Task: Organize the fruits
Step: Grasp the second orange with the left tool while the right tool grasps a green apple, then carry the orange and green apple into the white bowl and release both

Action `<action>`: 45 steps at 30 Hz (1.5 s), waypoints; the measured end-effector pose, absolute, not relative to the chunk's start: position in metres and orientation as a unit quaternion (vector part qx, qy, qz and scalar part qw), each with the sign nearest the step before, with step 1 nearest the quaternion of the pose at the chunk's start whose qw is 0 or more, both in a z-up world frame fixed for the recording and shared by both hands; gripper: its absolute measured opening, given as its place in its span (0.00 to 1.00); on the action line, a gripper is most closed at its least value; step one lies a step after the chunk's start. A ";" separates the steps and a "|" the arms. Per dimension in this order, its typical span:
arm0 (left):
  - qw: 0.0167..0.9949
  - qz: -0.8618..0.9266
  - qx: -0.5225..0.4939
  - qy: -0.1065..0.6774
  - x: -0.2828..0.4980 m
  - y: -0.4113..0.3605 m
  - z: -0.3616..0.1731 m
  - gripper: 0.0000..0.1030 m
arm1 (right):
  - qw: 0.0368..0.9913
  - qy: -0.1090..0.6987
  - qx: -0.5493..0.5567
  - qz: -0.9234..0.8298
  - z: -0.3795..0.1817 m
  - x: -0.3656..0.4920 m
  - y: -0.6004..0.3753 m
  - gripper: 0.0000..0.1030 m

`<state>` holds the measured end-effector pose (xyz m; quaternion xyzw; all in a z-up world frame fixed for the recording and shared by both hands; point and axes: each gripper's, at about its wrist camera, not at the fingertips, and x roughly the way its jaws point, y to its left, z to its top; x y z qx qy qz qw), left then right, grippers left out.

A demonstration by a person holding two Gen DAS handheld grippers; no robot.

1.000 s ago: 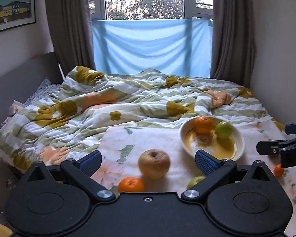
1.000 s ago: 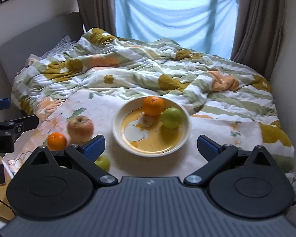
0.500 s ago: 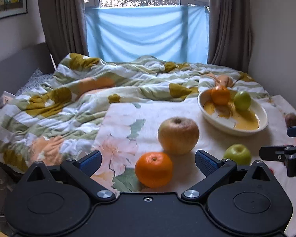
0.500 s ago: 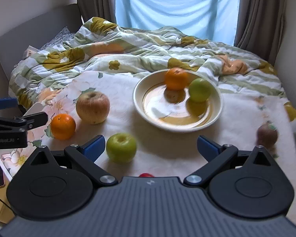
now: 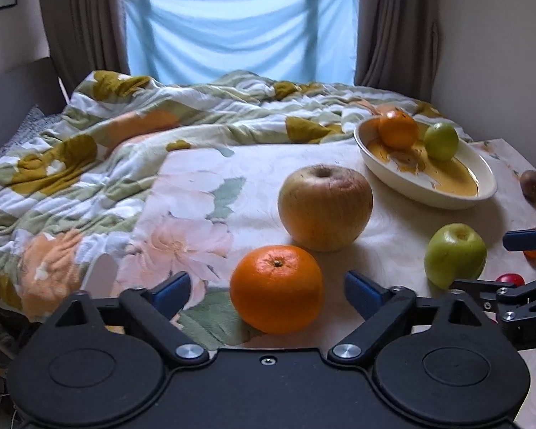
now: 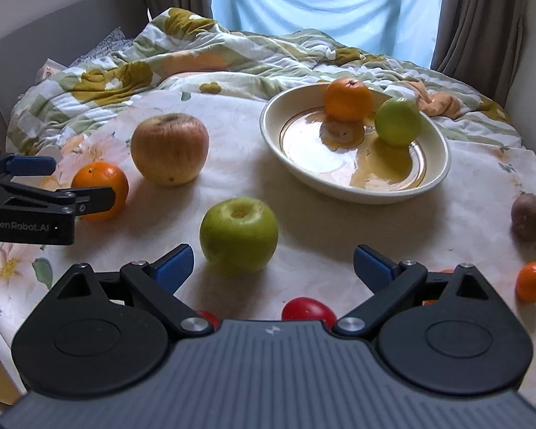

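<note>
The orange [image 5: 276, 289] sat at lower centre of the left view, between the wide-spread fingers of the left gripper [image 5: 268, 293], larger and lower than 0.5 s before. The russet apple [image 5: 325, 207] lay just behind it. In the right view the green apple [image 6: 238, 234] filled the lower middle, ahead of the wide-open right gripper [image 6: 273, 262]; the bowl [image 6: 439, 175], upper right, held 2 fruits.

Orange, green and russet fruit on pale floral cloth

The orange [image 5: 276, 287] is bright orange, the large apple [image 5: 325, 207] yellow-brown with red streaks, the green apple [image 6: 238, 234] yellow-green; the bowl [image 6: 436, 175] is cream with a glossy amber inside; the tablecloth [image 5: 196, 193] is cream with pink flowers and green leaves; the quilt [image 5: 89, 150] has green-white stripes and mustard flowers.
</note>
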<state>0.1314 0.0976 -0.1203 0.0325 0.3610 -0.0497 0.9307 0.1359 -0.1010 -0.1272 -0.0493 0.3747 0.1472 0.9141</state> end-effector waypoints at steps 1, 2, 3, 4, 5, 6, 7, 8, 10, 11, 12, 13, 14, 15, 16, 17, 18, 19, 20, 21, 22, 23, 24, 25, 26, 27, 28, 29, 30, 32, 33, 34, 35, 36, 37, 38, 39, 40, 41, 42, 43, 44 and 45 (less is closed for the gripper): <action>0.929 -0.052 0.031 0.366 0.133 0.098 -0.122 0.87 | 0.914 0.376 -0.049 0.147 -0.128 0.137 -0.101 1.00; 0.927 -0.053 0.028 0.369 0.135 0.099 -0.123 0.84 | 0.913 0.377 -0.048 0.148 -0.129 0.138 -0.100 1.00; 0.927 -0.057 0.025 0.371 0.136 0.100 -0.124 0.81 | 0.913 0.377 -0.048 0.149 -0.130 0.140 -0.099 1.00; 0.926 -0.060 0.023 0.372 0.137 0.100 -0.124 0.78 | 0.912 0.379 -0.048 0.150 -0.130 0.141 -0.097 1.00; 0.924 -0.063 0.024 0.376 0.139 0.100 -0.125 0.71 | 0.911 0.380 -0.048 0.151 -0.131 0.142 -0.097 1.00; 0.922 -0.065 0.025 0.380 0.140 0.099 -0.126 0.62 | 0.911 0.381 -0.049 0.152 -0.132 0.143 -0.096 1.00; 0.921 -0.068 0.023 0.383 0.141 0.099 -0.126 0.62 | 0.910 0.381 -0.049 0.154 -0.132 0.144 -0.096 0.99; 0.920 -0.069 0.019 0.385 0.141 0.100 -0.126 0.62 | 0.909 0.384 -0.049 0.156 -0.132 0.146 -0.095 0.97; 0.919 -0.069 0.013 0.388 0.142 0.102 -0.126 0.61 | 0.908 0.385 -0.050 0.159 -0.133 0.147 -0.093 0.91; 0.918 -0.069 0.011 0.389 0.142 0.103 -0.125 0.61 | 0.907 0.385 -0.051 0.161 -0.133 0.148 -0.092 0.89; 0.918 -0.069 0.012 0.390 0.141 0.103 -0.126 0.61 | 0.907 0.385 -0.052 0.162 -0.134 0.148 -0.091 0.86; 0.918 -0.069 0.014 0.389 0.141 0.103 -0.126 0.61 | 0.906 0.386 -0.054 0.163 -0.134 0.149 -0.089 0.84; 0.919 -0.070 0.017 0.389 0.139 0.102 -0.126 0.61 | 0.906 0.386 -0.054 0.165 -0.134 0.149 -0.088 0.82; 0.919 -0.070 0.019 0.388 0.138 0.102 -0.126 0.61 | 0.906 0.386 -0.055 0.167 -0.134 0.150 -0.087 0.80; 0.919 -0.070 0.020 0.388 0.137 0.102 -0.126 0.61 | 0.905 0.386 -0.056 0.169 -0.134 0.150 -0.086 0.79; 0.918 -0.070 0.020 0.389 0.137 0.102 -0.125 0.61 | 0.906 0.385 -0.056 0.170 -0.134 0.151 -0.085 0.78; 0.918 -0.069 0.019 0.391 0.137 0.103 -0.125 0.61 | 0.906 0.383 -0.057 0.171 -0.134 0.151 -0.084 0.78; 0.917 -0.067 0.017 0.393 0.137 0.103 -0.125 0.61 | 0.906 0.383 -0.057 0.172 -0.134 0.152 -0.083 0.78; 0.916 -0.067 0.016 0.394 0.136 0.105 -0.124 0.61 | 0.906 0.383 -0.057 0.172 -0.134 0.153 -0.082 0.77; 0.916 -0.066 0.015 0.395 0.135 0.106 -0.124 0.61 | 0.906 0.383 -0.057 0.172 -0.133 0.153 -0.081 0.76; 0.916 -0.064 0.014 0.396 0.134 0.107 -0.124 0.61 | 0.906 0.383 -0.056 0.172 -0.133 0.154 -0.081 0.74; 0.916 -0.062 0.013 0.396 0.133 0.108 -0.124 0.61 | 0.906 0.384 -0.055 0.172 -0.132 0.155 -0.080 0.72; 0.916 -0.060 0.011 0.397 0.132 0.109 -0.124 0.61 | 0.904 0.386 -0.055 0.174 -0.132 0.156 -0.080 0.66; 0.915 -0.058 0.010 0.398 0.130 0.110 -0.123 0.61 | 0.903 0.388 -0.054 0.175 -0.132 0.156 -0.080 0.66; 0.915 -0.056 0.009 0.399 0.129 0.110 -0.123 0.61 | 0.903 0.390 -0.051 0.173 -0.131 0.157 -0.079 0.66; 0.915 -0.055 0.008 0.399 0.126 0.110 -0.121 0.61 | 0.903 0.392 -0.047 0.170 -0.130 0.158 -0.079 0.66; 0.916 -0.054 0.006 0.399 0.124 0.110 -0.119 0.61 | 0.902 0.394 -0.043 0.168 -0.129 0.157 -0.080 0.66; 0.916 -0.053 0.004 0.398 0.122 0.110 -0.117 0.61 | 0.902 0.396 -0.040 0.167 -0.128 0.157 -0.080 0.66; 0.916 -0.052 0.002 0.398 0.119 0.110 -0.114 0.61 | 0.903 0.395 -0.037 0.166 -0.126 0.155 -0.081 0.66; 0.917 -0.050 -0.002 0.395 0.115 0.110 -0.107 0.61 | 0.903 0.395 -0.034 0.167 -0.121 0.153 -0.081 0.66; 0.918 -0.049 -0.004 0.393 0.113 0.109 -0.103 0.61 | 0.904 0.393 -0.033 0.167 -0.117 0.151 -0.082 0.66; 0.919 -0.049 -0.007 0.391 0.111 0.109 -0.099 0.61 | 0.905 0.391 -0.033 0.167 -0.113 0.150 -0.083 0.66; 0.920 -0.050 -0.008 0.389 0.110 0.108 -0.094 0.61 | 0.905 0.389 -0.032 0.167 -0.109 0.149 -0.085 0.66; 0.921 -0.050 -0.011 0.386 0.108 0.107 -0.089 0.61 | 0.906 0.388 -0.029 0.167 -0.104 0.147 -0.086 0.66; 0.923 -0.051 -0.016 0.382 0.106 0.107 -0.082 0.61 | 0.907 0.386 -0.027 0.165 -0.100 0.146 -0.087 0.66; 0.924 -0.052 -0.019 0.379 0.104 0.106 -0.076 0.61 | 0.908 0.386 -0.026 0.162 -0.094 0.145 -0.089 0.66; 0.924 -0.054 -0.019 0.377 0.103 0.104 -0.070 0.61 | 0.908 0.385 -0.025 0.160 -0.088 0.143 -0.091 0.66; 0.926 -0.055 -0.016 0.374 0.102 0.102 -0.063 0.61 | 0.909 0.384 -0.023 0.158 -0.084 0.141 -0.093 0.66; 0.927 -0.056 -0.012 0.371 0.102 0.098 -0.057 0.61 | 0.910 0.382 -0.022 0.157 -0.079 0.140 -0.095 0.66; 0.928 -0.059 -0.008 0.368 0.102 0.095 -0.051 0.61 | 0.911 0.382 -0.021 0.156 -0.073 0.138 -0.097 0.66; 0.929 -0.062 -0.006 0.365 0.102 0.092 -0.045 0.61 | 0.911 0.382 -0.021 0.155 -0.068 0.137 -0.100 0.66; 0.930 -0.065 -0.006 0.361 0.101 0.089 -0.039 0.61 | 0.912 0.381 -0.022 0.153 -0.064 0.135 -0.103 0.66; 0.931 -0.068 -0.004 0.358 0.101 0.086 -0.034 0.61 | 0.912 0.381 -0.021 0.151 -0.060 0.134 -0.106 0.66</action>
